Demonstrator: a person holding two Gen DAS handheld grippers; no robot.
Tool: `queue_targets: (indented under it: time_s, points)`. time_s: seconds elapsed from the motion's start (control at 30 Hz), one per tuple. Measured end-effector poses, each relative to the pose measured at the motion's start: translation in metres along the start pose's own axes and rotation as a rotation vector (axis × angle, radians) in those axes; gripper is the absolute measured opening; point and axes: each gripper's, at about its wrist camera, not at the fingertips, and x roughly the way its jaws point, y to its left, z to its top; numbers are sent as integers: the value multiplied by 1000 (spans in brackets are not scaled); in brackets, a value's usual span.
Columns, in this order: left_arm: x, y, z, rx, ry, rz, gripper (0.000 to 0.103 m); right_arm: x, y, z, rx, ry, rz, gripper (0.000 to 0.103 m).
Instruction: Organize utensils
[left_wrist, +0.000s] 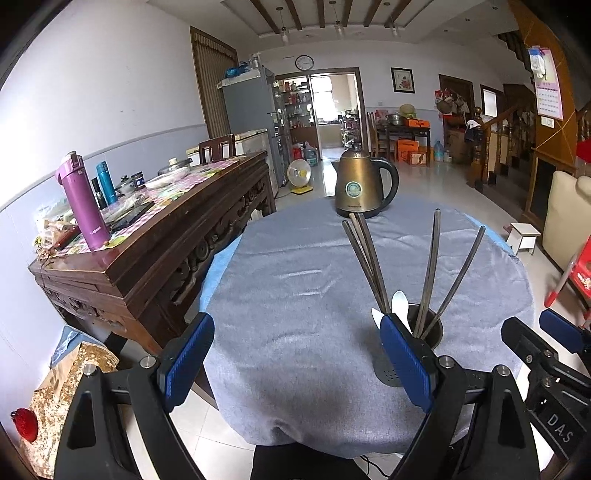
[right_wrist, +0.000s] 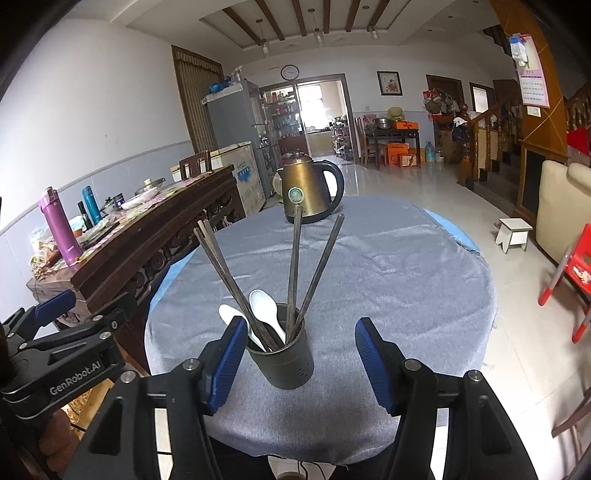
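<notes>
Chopsticks (right_wrist: 295, 266) and spoons (right_wrist: 263, 308) stand in the cup (right_wrist: 286, 363) between my right fingers (right_wrist: 301, 360), both pairs apart, nothing held. Nudging a leaning stick could tip it off the bench (right_wrist: 388, 280).

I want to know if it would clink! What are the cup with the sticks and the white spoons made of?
The cup looks like dark brushed metal: dull sheen, small punched holes low on its wall. The white spoons look like glazed ceramic or glossy plastic; their smooth shine leaves that open. The chopsticks look dark, wood or metal, unclear.
</notes>
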Motion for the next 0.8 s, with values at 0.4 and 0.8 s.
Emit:
queue_targets:
  time_s: [0.4,0.8]
  points:
    - [6,3,-3,-21,20,-21,91,0,-1,5,-5,-9,-28,65]
    - [7,11,-5,-44,26,-29,91,-3,7,7,-33,-21,-49,66]
